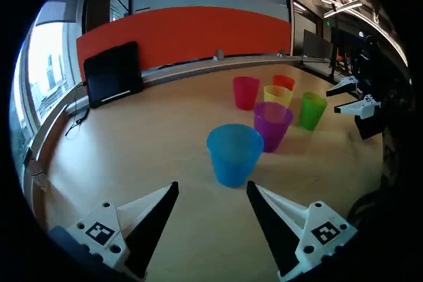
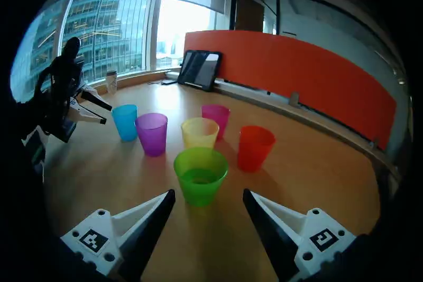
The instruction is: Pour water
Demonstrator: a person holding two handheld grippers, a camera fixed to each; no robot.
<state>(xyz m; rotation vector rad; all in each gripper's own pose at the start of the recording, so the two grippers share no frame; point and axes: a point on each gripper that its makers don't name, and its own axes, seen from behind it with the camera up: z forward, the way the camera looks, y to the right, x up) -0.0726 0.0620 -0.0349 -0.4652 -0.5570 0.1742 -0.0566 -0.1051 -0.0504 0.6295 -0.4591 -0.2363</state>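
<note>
Green see-through plastic: the green cup (image 2: pixel 201 175) stands upright on the wooden desk (image 2: pixel 317 187), just in front of the right gripper (image 2: pixel 209 192). The jaws are wide apart. One tip sits on each side of the cup's bottom, not touching it, and they hold nothing. The bottom of the cup looks a bit darker inside, but I cannot tell if that is water.

In the right gripper view, the yellow cup (image 2: pixel 200 133) stands just behind the green one. The red cup (image 2: pixel 255 147) is to the right of the yellow one, and the pink cup (image 2: pixel 215 118) is behind it. The purple cup (image 2: pixel 152 133) is off to the left. The blue cup (image 2: pixel 125 121) is right beside the purple one, farther left. All six cups stand upright, close together.

In the left gripper view, the left gripper (image 1: pixel 212 183) points at the blue cup, which stands just ahead of its tips. These jaws are wide apart too and hold nothing.

Farther back, a black screen (image 1: pixel 112 73) leans at the edge of the desk, by a long orange wall (image 1: pixel 185 33).
</note>
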